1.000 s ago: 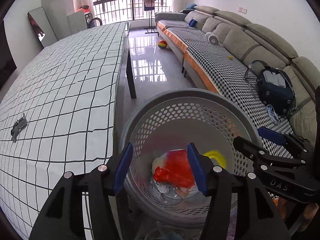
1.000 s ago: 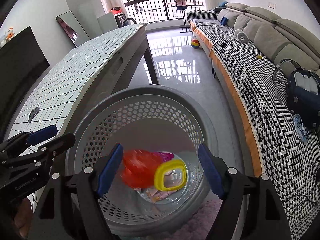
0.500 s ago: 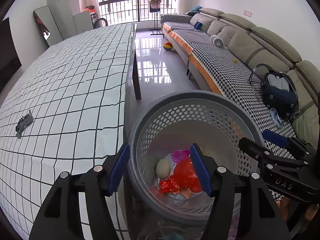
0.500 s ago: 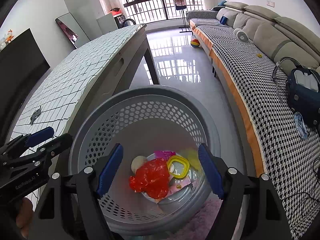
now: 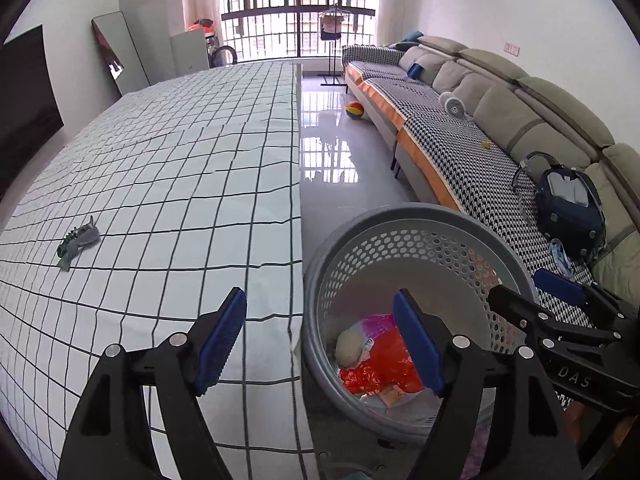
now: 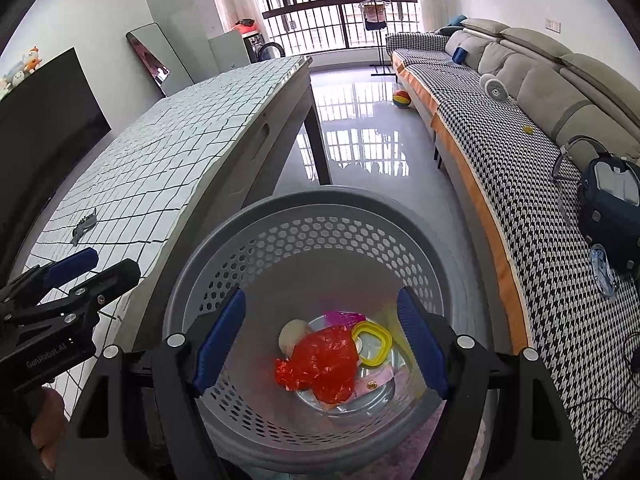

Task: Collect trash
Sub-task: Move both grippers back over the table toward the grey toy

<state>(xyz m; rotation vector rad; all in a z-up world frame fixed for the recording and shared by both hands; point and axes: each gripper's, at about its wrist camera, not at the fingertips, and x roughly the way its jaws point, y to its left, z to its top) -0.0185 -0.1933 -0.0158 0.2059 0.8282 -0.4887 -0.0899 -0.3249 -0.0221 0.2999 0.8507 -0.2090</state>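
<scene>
A grey perforated waste basket stands on the floor beside the table; it also shows in the left wrist view. Inside lie a red crumpled bag, a yellow ring, a pale ball and pink wrappers. My right gripper is open and empty above the basket. My left gripper is open and empty over the table's edge, left of the basket. A small grey piece of trash lies on the checked tablecloth at the left.
The table with a white grid cloth fills the left. A long sofa with a dark backpack runs along the right. A coloured ball lies on the shiny floor. A mirror leans on the far wall.
The red bag dropped and settled in the basket. My left gripper has moved left and up, from over the basket to over the table's edge. My right gripper stays over the basket.
</scene>
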